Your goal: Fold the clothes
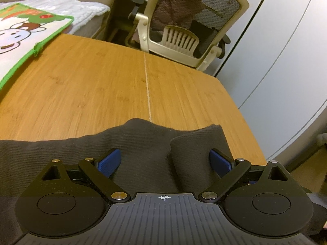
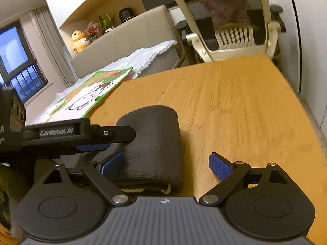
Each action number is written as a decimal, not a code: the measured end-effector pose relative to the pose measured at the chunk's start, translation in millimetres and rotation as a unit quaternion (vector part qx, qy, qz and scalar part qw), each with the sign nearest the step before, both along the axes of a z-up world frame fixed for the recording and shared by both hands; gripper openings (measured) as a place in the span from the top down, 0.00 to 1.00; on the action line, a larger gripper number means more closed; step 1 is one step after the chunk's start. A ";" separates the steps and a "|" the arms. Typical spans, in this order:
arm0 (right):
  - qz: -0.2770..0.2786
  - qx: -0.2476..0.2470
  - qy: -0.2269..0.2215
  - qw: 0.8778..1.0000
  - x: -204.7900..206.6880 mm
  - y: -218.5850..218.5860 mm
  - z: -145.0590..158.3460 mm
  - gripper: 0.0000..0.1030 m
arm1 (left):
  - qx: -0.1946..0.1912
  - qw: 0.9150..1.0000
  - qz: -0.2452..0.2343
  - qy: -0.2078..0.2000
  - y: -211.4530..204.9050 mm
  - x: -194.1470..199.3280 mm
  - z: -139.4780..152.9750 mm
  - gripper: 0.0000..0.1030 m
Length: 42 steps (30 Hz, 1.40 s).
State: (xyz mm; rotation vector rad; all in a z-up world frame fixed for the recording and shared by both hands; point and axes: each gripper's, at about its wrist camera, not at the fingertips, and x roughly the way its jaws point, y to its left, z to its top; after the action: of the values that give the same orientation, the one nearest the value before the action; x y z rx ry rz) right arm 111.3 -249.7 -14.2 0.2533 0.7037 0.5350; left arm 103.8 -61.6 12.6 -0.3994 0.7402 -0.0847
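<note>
**Dark garment lies folded near the counter's front edge**

On the counter (image 2: pixel 235 94), at its near edge, lies the dark garment (image 2: pixel 151 143), doubled over with a rounded fold toward the chair (image 2: pixel 231 20). Left tool (image 1: pixel 165 159) hangs spread wide over the cloth, gripping nothing, likely poised to press or pinch a layer. Right tool (image 2: pixel 166 163) is likewise released, one finger beside the garment, the other over bare wood. Whether more folding is due, I cannot tell. Beyond the garment the bamboo surface is bare; left of it a bed carries a cartoon blanket (image 2: pixel 92 94), by a window.
</note>
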 end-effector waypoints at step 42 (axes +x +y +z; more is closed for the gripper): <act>0.120 -0.168 -0.148 0.967 -54.0 75.2 16.7 0.50 | -0.056 0.997 0.046 -0.011 31.6 -29.0 7.3 0.00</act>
State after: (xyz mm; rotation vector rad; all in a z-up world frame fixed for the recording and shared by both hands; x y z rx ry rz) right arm 57.3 -174.5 2.5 -0.2302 0.5245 0.6568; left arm 74.8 -30.0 19.9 -0.5378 0.6960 -0.0447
